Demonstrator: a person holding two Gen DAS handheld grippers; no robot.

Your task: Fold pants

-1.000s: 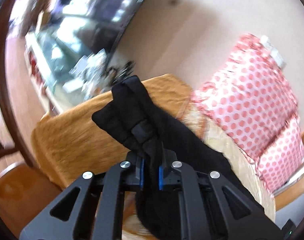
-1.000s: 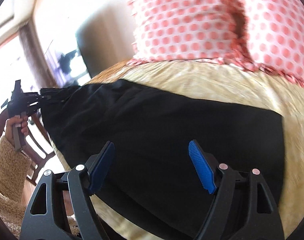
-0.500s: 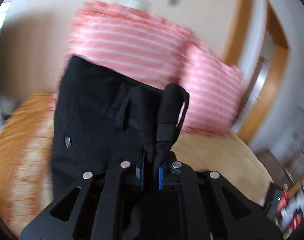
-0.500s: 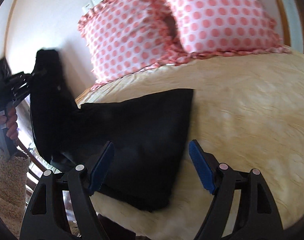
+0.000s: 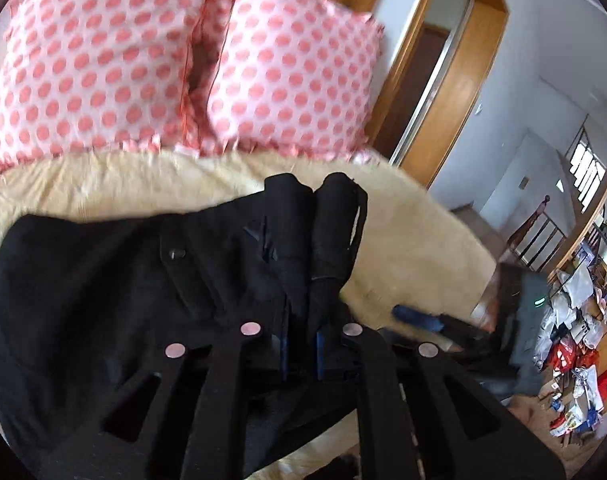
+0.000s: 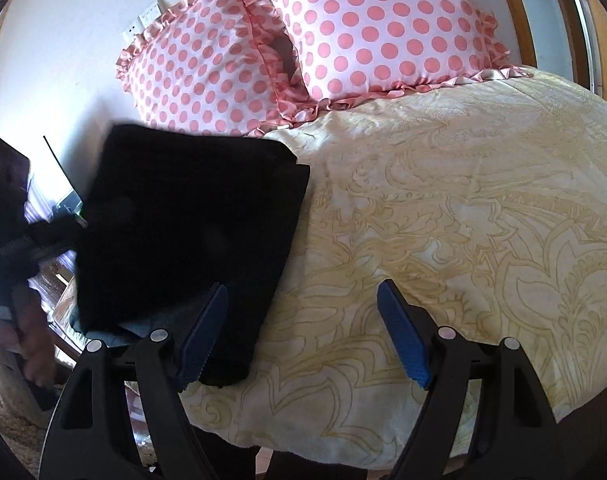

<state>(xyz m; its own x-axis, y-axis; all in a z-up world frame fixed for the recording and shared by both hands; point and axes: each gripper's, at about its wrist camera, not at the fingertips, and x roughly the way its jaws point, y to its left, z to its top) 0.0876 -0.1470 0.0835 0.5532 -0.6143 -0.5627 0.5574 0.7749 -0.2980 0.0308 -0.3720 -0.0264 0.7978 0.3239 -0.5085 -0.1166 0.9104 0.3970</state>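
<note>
The black pants (image 6: 191, 224) lie folded over on the left part of a cream patterned bedspread (image 6: 463, 216). In the left wrist view the pants (image 5: 103, 280) spread below me, with a button showing. My left gripper (image 5: 301, 344) is shut on a bunched end of the pants that sticks up between its blue pads. My right gripper (image 6: 299, 332) is open and empty, just above the bed's near edge, its left finger over the pants' near corner. The right gripper also shows at the right of the left wrist view (image 5: 443, 322).
Two pink polka-dot pillows (image 6: 343, 32) lean at the head of the bed against a white wall. A wooden door frame (image 5: 443, 80) stands to the right. Cluttered shelves (image 5: 575, 320) lie beyond the bed's right edge.
My left gripper has swung the held end of the pants over from the left side onto the rest of the pants, folding them. My right gripper stayed open and shifted right.
</note>
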